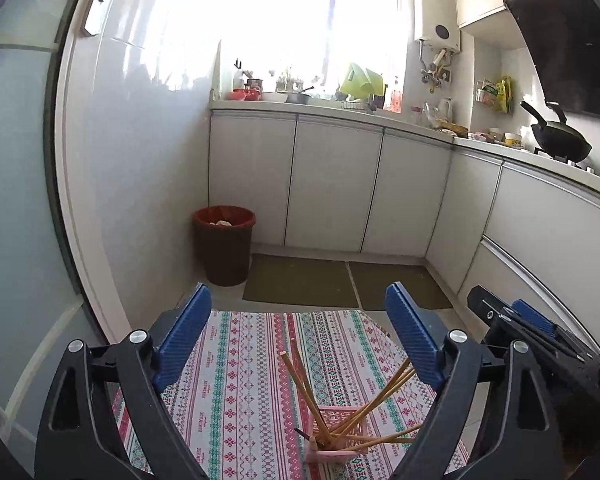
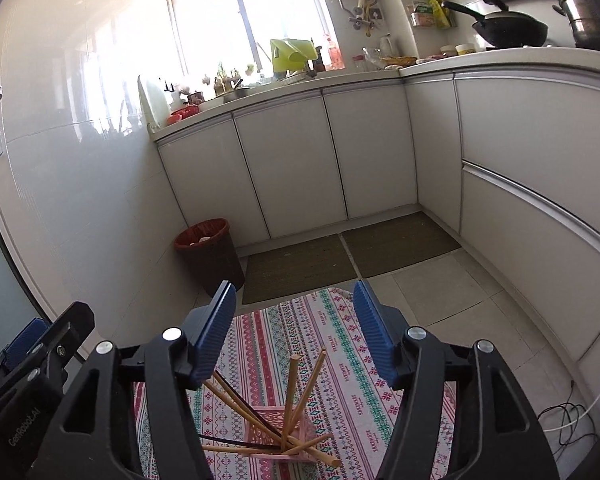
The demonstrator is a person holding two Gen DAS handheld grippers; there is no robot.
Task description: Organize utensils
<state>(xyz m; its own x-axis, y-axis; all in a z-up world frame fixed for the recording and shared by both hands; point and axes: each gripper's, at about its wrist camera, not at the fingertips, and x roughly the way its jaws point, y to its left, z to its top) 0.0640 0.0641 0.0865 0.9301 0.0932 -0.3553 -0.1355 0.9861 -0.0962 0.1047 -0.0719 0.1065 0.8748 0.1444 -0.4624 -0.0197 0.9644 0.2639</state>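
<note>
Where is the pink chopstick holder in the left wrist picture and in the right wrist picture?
Left wrist: the pink chopstick holder is at bottom centre-right, on the patterned cloth.
Right wrist: the holder is at bottom centre, on the same cloth.
Shared landmark: the red trash bin against the left wall.

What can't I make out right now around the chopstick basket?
- Pink basket: its near base is hidden by the left tongs' frame in the left wrist view.
- Chopsticks: exact count unclear, they overlap in the right wrist view.
- Patterned cloth: near edge cut off by the frame.
</note>
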